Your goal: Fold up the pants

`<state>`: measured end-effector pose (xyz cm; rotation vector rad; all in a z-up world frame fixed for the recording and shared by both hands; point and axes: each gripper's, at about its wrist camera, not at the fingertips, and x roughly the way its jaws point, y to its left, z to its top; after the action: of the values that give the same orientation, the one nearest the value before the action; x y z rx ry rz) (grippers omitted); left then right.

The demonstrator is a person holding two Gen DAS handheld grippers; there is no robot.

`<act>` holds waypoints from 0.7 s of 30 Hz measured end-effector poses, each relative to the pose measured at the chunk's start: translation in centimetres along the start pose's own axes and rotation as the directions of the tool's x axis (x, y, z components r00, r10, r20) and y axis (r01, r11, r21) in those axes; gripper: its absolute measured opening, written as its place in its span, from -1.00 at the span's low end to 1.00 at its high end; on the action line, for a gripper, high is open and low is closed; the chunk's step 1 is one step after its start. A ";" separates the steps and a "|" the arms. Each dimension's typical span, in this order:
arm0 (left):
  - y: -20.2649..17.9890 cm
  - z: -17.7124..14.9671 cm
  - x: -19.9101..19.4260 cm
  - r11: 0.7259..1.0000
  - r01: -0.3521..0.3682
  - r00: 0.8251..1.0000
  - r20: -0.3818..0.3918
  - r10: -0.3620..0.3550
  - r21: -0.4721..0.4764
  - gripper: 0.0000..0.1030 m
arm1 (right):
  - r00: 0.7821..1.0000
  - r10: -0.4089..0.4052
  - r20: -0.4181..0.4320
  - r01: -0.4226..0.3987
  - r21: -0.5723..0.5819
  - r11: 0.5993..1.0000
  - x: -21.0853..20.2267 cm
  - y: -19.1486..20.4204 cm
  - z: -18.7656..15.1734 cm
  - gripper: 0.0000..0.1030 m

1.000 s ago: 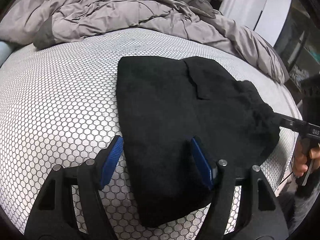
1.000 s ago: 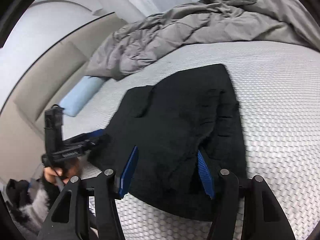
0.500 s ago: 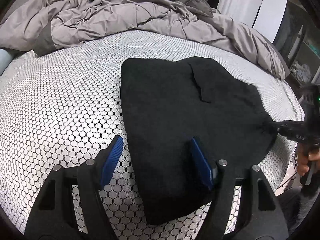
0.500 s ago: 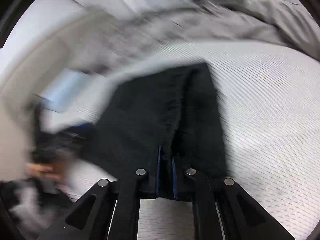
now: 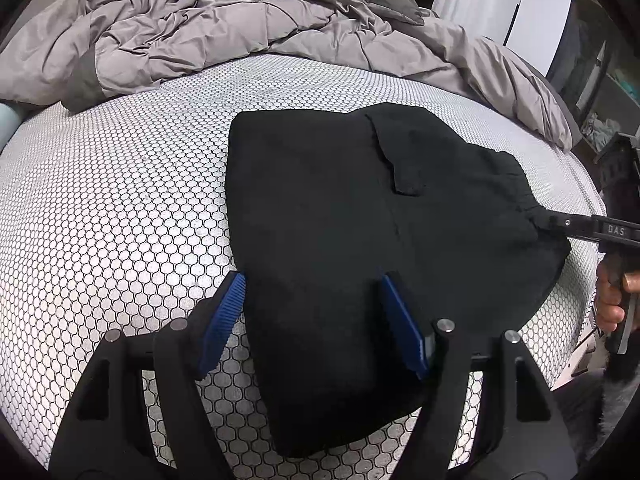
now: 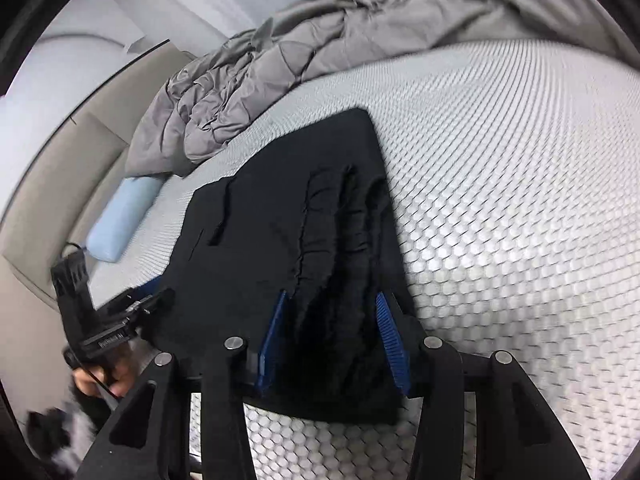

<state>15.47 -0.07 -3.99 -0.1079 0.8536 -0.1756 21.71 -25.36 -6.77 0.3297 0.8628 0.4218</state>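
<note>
Pants (image 5: 360, 220) look soft and floppy; I'd pinch the near edge, both tools (image 5: 312, 320) (image 6: 332, 340) spread.

Home bedroom: mattress (image 5: 120, 208), rumpled grey duvet (image 5: 224, 28), pillow (image 6: 120, 220).

Black pants (image 6: 280, 240) folded flat on honeycomb mattress (image 6: 520, 200), ridges bunched near right gripper (image 6: 332, 340), blue pads spread wide over the near edge. Left gripper (image 6: 156, 300) at pants' left edge, probably touching; blurred. Grey duvet (image 6: 280, 60) behind, blue pillow (image 6: 120, 220) left.
</note>
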 end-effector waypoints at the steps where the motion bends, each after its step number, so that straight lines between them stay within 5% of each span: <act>1: 0.1 0.0 0.0 1.000 0.002 1.000 0.000 -0.002 -0.003 0.30 | 1.000 -0.001 0.011 0.001 -0.019 1.000 -0.4 0.5 -0.2 -0.12; 6: 0.2 -0.1 -0.1 1.000 0.004 1.000 -0.001 -0.004 -0.006 0.30 | 0.997 0.052 0.056 -0.045 -0.113 0.993 -2.5 2.6 -0.5 -0.22; 13: 0.1 0.0 -0.1 1.000 0.003 1.000 -0.003 -0.003 -0.004 0.30 | 0.999 0.013 -0.031 -0.018 -0.137 0.990 -2.1 2.5 -1.1 -0.16; 21: 0.0 0.0 0.0 1.000 0.001 1.000 -0.004 -0.001 -0.002 0.30 | 1.000 0.019 -0.002 -0.019 -0.195 0.981 -3.3 3.6 -1.9 -0.11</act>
<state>15.49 -0.03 -4.04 -0.1100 0.8582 -0.1757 17.58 -23.64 -4.19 0.1565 0.8113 0.5202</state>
